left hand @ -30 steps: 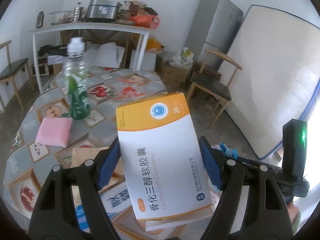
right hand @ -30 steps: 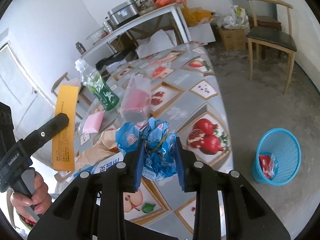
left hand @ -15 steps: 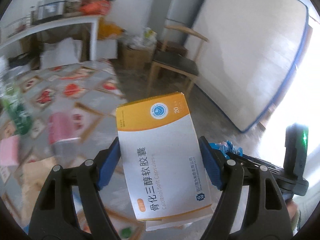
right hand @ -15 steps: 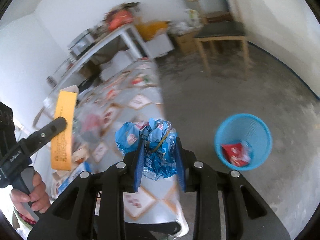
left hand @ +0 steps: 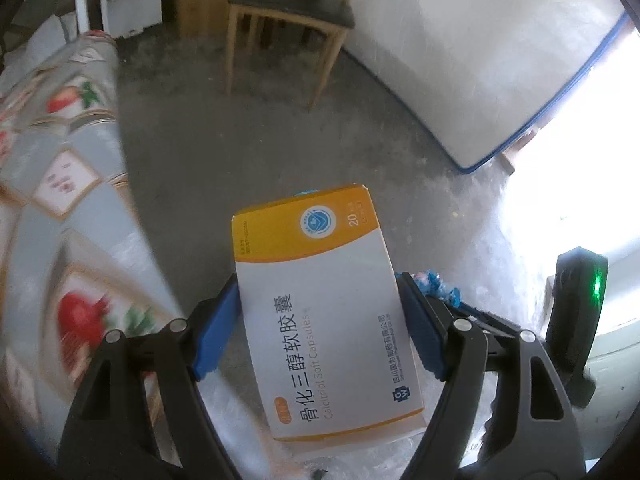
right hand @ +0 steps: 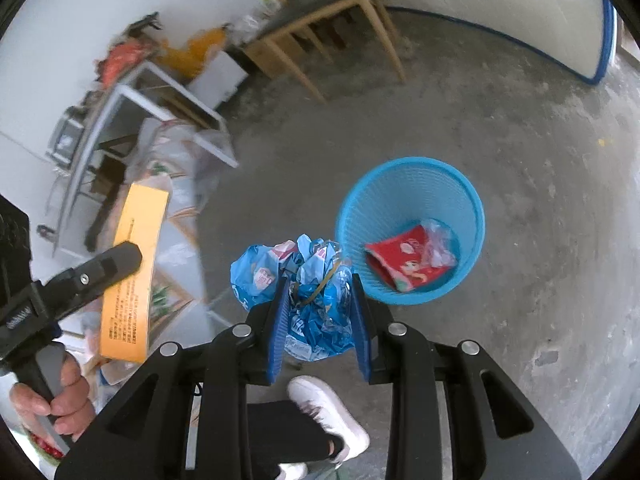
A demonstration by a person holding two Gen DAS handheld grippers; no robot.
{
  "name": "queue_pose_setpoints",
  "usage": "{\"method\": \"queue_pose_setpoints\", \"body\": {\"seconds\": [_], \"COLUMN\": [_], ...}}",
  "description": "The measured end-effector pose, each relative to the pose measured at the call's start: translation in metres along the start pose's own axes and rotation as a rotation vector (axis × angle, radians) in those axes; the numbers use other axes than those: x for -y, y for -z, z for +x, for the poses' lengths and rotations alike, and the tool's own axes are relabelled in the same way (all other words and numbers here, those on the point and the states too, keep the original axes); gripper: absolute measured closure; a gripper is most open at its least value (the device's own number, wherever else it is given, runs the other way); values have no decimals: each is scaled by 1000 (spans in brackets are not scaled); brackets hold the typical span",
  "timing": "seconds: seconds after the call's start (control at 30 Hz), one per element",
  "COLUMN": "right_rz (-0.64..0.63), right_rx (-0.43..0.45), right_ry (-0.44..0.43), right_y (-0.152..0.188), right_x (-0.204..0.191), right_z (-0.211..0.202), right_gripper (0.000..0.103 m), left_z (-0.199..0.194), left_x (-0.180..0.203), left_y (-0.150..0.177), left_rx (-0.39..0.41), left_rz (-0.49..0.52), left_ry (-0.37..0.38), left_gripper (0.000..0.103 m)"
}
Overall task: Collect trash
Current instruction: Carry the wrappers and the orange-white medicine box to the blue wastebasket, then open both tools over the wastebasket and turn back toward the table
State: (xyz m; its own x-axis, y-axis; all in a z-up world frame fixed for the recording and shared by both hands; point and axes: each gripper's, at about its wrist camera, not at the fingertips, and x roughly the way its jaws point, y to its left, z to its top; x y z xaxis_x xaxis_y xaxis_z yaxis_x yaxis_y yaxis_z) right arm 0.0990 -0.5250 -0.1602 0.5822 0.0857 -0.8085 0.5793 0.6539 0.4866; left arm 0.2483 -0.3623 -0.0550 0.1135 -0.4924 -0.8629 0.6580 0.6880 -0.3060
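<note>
Crinkled blue wrapper, flat cardboard box

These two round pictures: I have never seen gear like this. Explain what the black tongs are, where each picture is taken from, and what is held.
No robot here: a person carries a pair of hand-held tongs in each hand, and each pair has a wide-angle camera looking along its fingers, hence the round, bent pictures.

In the left camera's picture, the left tongs clamp a white and orange medicine box. The patterned table edge shows on the left, a wooden chair behind.

In the right camera's picture, the right tongs squeeze a crumpled blue wrapper. Just beyond stands a blue bin on the concrete floor, with a red packet already inside. At the left edge you see the person's hand gripping the left tongs, box included, and a white shoe below.
</note>
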Motion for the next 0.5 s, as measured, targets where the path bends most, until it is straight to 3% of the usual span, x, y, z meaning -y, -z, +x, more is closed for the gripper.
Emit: {"method": "queue_pose_setpoints", "body": {"seconds": [0.1,0.17,0.27,0.37,0.5], "right_rz": [28,48,79,114,78], "right_rx": [16,30,16,7,10], "right_ry": [55,106,209,200,208], "right_y": [-21,-30,-35,-27,-13], "right_x": [16,32,53,66,62], "right_z": [31,50,76,82,77], "right_gripper": [63,42,41,41,41], "left_z": [30,48,57,48,26], "left_x": [8,9,8,1,-3], "left_y": [-23,-36,-40,-33,-24], "left_rx": [2,21,38,47,86], "left_rz": [-14,-22,-42,-63,-49], "left_ry": [-3,-7,16,74,78], "left_gripper": [29,21,20,20,20]}}
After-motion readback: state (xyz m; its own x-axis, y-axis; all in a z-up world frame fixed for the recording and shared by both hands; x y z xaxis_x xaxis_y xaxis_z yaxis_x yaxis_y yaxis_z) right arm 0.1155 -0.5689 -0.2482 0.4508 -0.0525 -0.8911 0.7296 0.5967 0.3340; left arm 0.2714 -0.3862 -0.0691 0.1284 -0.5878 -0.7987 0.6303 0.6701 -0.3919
